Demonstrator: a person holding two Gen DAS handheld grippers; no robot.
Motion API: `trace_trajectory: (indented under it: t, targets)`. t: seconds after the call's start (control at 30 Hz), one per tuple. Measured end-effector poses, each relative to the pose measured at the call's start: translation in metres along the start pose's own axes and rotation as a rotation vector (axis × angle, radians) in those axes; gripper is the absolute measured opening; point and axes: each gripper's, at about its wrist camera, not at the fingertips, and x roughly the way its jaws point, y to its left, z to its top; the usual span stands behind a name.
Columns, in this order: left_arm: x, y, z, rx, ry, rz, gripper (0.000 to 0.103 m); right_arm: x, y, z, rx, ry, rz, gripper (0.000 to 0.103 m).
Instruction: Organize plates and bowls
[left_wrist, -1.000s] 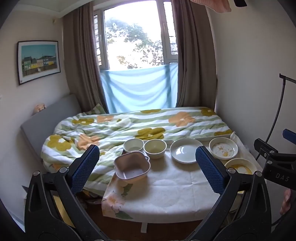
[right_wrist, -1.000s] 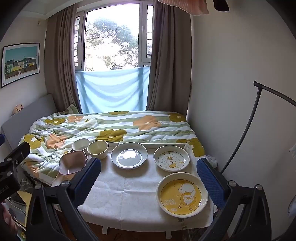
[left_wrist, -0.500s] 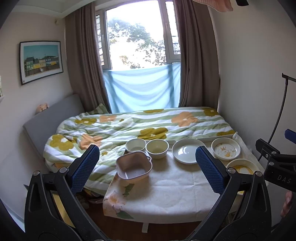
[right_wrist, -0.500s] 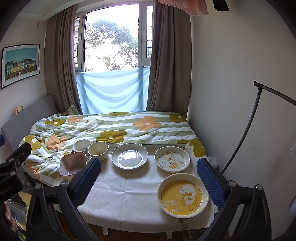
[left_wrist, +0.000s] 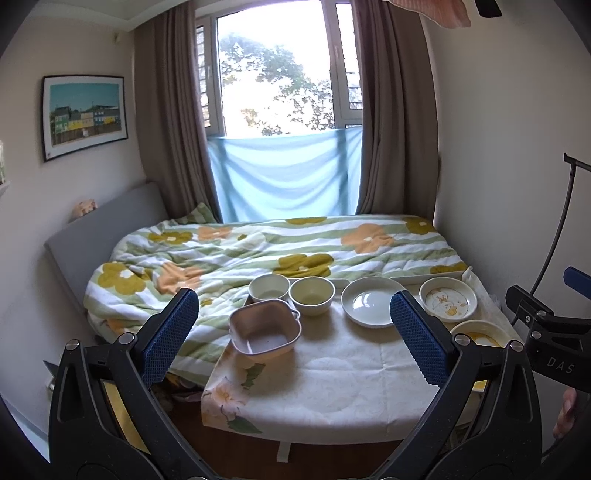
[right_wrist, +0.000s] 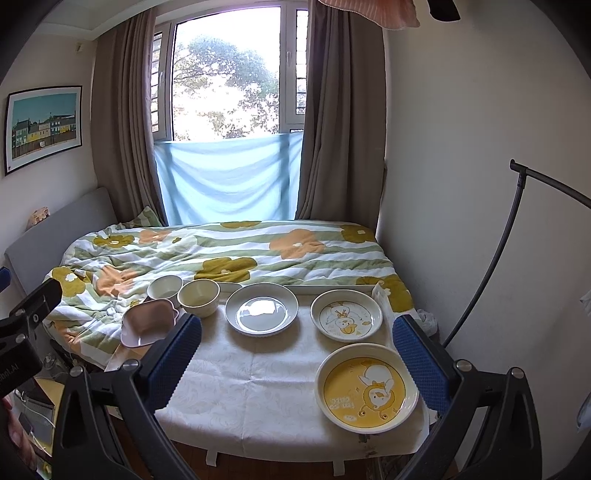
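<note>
The right gripper (right_wrist: 297, 358) hangs released and empty above the counter's (right_wrist: 258, 387) near edge. The yellow duck plate (right_wrist: 366, 392) lies just ahead to its right, nearest of all. The left gripper (left_wrist: 294, 330), also spread, faces the pink square bowl (left_wrist: 265, 326), farther off.

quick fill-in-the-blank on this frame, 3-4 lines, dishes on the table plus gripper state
1. Both the left gripper and the right gripper are ____.
2. The square dish is coloured ____.
3. The number of plates printed with a cartoon is ____.
4. The plain plate sits between the duck plate and the ____ bowl.

Missing words: open; pink; two; yellow
</note>
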Motion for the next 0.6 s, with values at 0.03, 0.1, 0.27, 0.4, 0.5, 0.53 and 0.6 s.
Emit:
trace_trajectory:
  t: [0.03, 0.1, 0.27, 0.4, 0.5, 0.53, 0.6]
  targets:
    - [0.0005, -0.0004, 0.0001, 0.001, 0.001, 0.003, 0.103, 0.0, 0.0003, 0.0, 0.0, 0.0, 0.0, 0.103]
    - [0.0001, -0.0009, 0.0002, 0.0, 0.004, 0.007, 0.103, -0.0003, 0.0007, -0.0001, 0.0, 0.0, -0.001, 0.103]
    - [0.0005, -0.0012, 0.0007, -0.002, 0.004, 0.003, 0.103, 0.0, 0.0002, 0.0003, -0.001, 0.0, 0.0, 0.103]
    - [0.0011, -0.0009, 0.0006, -0.002, 0.001, 0.002, 0.103, 0.0001, 0.0001, 0.0003, 0.0, 0.001, 0.002, 0.103]
    - [0.001, -0.0006, 0.001, -0.002, 0.001, 0.001, 0.103, -0.0008, 0.0006, -0.0005, 0.002, 0.004, 0.007, 0.103]
    - [0.001, -0.0004, 0.0009, -0.003, 0.001, 0.003, 0.103, -0.0005, 0.0011, -0.0007, 0.002, 0.004, 0.007, 0.103]
    - [0.0008, -0.0001, 0.0008, -0.003, 0.001, 0.001, 0.103, -0.0004, 0.0014, -0.0008, 0.001, 0.003, 0.005, 0.103]
